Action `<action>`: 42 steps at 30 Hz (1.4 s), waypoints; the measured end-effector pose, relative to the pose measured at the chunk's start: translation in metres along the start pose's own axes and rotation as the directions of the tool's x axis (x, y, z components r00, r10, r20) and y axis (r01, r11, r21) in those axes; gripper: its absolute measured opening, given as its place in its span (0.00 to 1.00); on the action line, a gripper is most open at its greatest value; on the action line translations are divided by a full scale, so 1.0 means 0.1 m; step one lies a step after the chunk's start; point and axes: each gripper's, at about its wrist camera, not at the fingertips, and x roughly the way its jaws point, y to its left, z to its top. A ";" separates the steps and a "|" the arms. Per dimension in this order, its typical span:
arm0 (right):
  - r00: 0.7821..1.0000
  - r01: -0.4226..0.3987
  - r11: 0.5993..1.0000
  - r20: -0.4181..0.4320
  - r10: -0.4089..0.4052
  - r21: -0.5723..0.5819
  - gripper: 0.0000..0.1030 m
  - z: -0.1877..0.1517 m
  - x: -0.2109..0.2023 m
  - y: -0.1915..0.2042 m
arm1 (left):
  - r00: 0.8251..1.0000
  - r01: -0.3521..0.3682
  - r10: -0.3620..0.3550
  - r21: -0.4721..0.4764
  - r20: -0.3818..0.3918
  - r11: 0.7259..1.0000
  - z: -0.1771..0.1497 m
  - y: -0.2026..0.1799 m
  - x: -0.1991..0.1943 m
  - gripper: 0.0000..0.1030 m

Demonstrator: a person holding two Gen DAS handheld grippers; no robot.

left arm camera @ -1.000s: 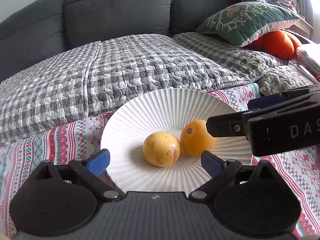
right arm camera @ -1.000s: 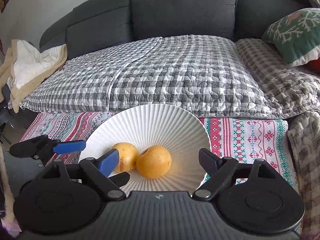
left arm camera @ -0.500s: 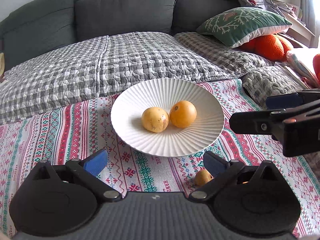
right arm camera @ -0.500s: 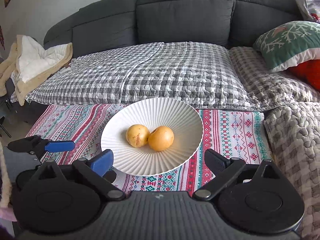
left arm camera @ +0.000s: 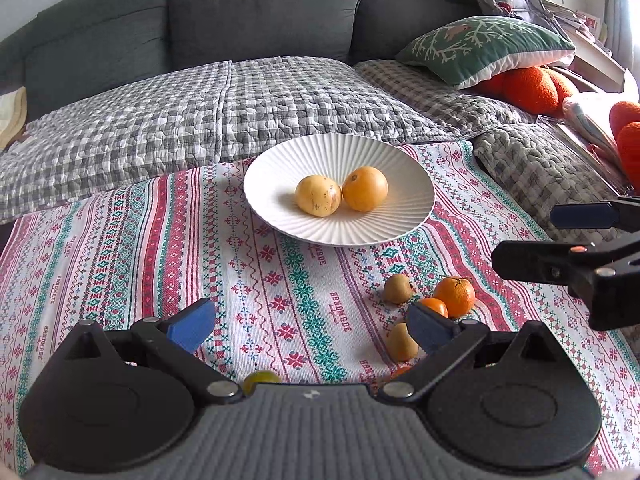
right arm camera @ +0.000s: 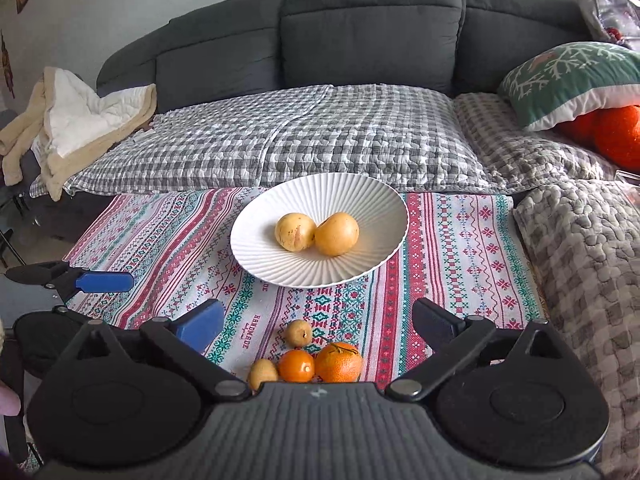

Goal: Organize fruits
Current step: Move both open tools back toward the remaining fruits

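Observation:
A white ribbed plate (left arm camera: pixel 340 156) (right arm camera: pixel 320 192) sits on the patterned cloth and holds a speckled yellow fruit (left arm camera: pixel 318 195) (right arm camera: pixel 295 232) and an orange-yellow fruit (left arm camera: pixel 365 188) (right arm camera: pixel 337 233), touching. Nearer me on the cloth lie a mandarin (left arm camera: pixel 456 296) (right arm camera: pixel 339 362), a small orange fruit (left arm camera: pixel 434 306) (right arm camera: pixel 296 365) and two small brownish fruits (left arm camera: pixel 398 288) (left arm camera: pixel 400 342). My left gripper (left arm camera: pixel 308 324) is open and empty, short of the plate. My right gripper (right arm camera: pixel 320 320) hangs over the loose fruits, its jaws opening, nothing between them.
The cloth (left arm camera: pixel 120 240) covers a low table in front of a grey sofa (right arm camera: pixel 360 40) with checked quilts. A green cushion (left arm camera: pixel 484 48) and orange plush balls (left arm camera: pixel 528 88) lie at the right. A small yellow-green fruit (left arm camera: pixel 260 380) peeks out by the left gripper's body.
Both grippers have drawn back from the plate, which now looks smaller and farther. The loose fruits on the cloth have come into view. The right jaws have spread wider.

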 end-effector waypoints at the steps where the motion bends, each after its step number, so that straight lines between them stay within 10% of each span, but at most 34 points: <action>1: 1.000 0.008 1.000 -0.001 -0.008 -0.004 0.98 -0.03 -0.01 0.01 | 1.000 -0.002 0.002 -0.003 -0.002 1.000 -0.03 0.01 -0.01 0.92; 20: 0.992 0.019 0.999 -0.125 -0.023 -0.030 0.96 -0.68 0.02 0.15 | 0.998 -0.056 0.053 -0.052 -0.044 0.997 -0.49 0.13 -0.08 0.92; 42: 0.967 -0.122 0.993 -0.226 0.120 0.007 0.32 -0.77 0.30 0.27 | 0.999 0.048 -0.047 -0.065 0.005 0.997 -0.45 0.05 -0.10 0.91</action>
